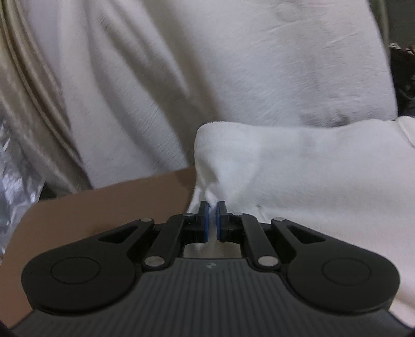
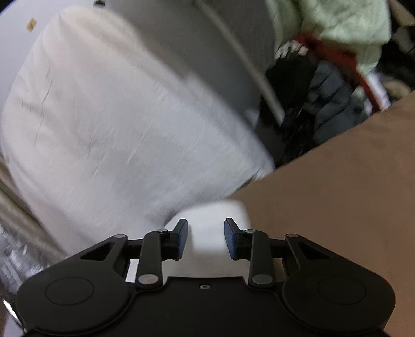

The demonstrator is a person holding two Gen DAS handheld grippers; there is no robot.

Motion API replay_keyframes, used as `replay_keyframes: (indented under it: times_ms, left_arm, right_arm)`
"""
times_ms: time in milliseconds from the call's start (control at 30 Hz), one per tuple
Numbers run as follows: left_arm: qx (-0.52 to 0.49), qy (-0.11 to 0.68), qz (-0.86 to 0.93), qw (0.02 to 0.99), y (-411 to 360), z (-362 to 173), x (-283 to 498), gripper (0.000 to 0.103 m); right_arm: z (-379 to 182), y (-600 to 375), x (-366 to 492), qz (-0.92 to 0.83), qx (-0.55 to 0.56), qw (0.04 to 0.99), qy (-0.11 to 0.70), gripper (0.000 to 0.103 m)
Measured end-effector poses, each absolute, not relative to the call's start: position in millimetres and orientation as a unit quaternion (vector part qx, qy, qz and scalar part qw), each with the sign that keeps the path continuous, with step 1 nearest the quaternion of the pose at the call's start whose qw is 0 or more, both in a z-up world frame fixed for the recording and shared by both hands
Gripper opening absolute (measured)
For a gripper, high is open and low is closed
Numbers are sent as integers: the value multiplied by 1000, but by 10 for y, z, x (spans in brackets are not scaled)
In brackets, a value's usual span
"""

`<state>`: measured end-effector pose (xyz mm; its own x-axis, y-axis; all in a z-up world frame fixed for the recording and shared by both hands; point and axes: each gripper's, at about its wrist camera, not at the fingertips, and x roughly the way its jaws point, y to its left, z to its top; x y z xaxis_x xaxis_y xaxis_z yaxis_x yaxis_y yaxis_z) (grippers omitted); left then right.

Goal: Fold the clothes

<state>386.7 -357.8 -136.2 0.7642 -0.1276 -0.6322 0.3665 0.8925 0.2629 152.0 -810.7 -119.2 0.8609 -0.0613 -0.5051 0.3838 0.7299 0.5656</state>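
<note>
A: What is the left gripper (image 1: 213, 207) doing?

B: Its jaws are pinched tight on a tuck of the white fleece garment (image 1: 298, 166). The cloth puckers into folds that run down to the blue pads (image 1: 205, 220), so the fabric is clamped between them.

A: And where does that garment lie?

B: On the brown surface (image 1: 109, 202), to the right in the left wrist view, with a rounded fold rising just beyond the fingertips. Behind it stands a large white cushion (image 1: 207, 64), with beige fabric (image 1: 28, 85) at the left edge.

A: The right gripper (image 2: 205, 228)?

B: Its jaws stand partly apart, with a rounded end of the same white garment (image 2: 207, 217) between them. The pads (image 2: 181, 238) appear not to press on the cloth, though the picture is blurred there and contact on the left pad cannot be ruled out.

A: What surrounds it?

B: The brown surface (image 2: 337, 194) runs off to the right. The white cushion (image 2: 116, 116) fills the left. Farther back lie dark clothes (image 2: 311, 103), a pale green quilted piece (image 2: 337, 23) and a red strap (image 2: 337, 57).
</note>
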Motion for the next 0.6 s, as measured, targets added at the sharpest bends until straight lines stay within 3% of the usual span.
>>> replay_keyframes:
  times_ms: [133, 333, 467, 500, 533, 567, 600]
  left_arm:
    - [176, 320, -118, 923, -3512, -1324, 3851, 6]
    - [204, 298, -94, 928, -3534, -1219, 3612, 5]
    - [233, 295, -113, 920, -3593, -1189, 3419, 5]
    - [243, 292, -115, 918, -3611, -1184, 3402, 5]
    - [239, 291, -121, 918, -3602, -1158, 3404, 5]
    - [226, 291, -128, 921, -3575, -1112, 3428, 5]
    - [207, 290, -136, 925, -3540, -1053, 3472, 5]
  right_arm:
    - [-1283, -8264, 1415, -140, 308, 900, 273, 47]
    - [-1637, -8325, 1405, -84, 350, 879, 312, 47]
    - [-1814, -8122, 1693, -56, 346, 877, 328, 65]
    - [-1763, -8057, 1762, -66, 332, 883, 327, 63]
    - [-1703, -7988, 1827, -77, 317, 888, 325, 29]
    - [-1644, -7919, 1892, -88, 302, 892, 324, 10]
    - [-1526, -7846, 1878, -100, 280, 906, 301, 10]
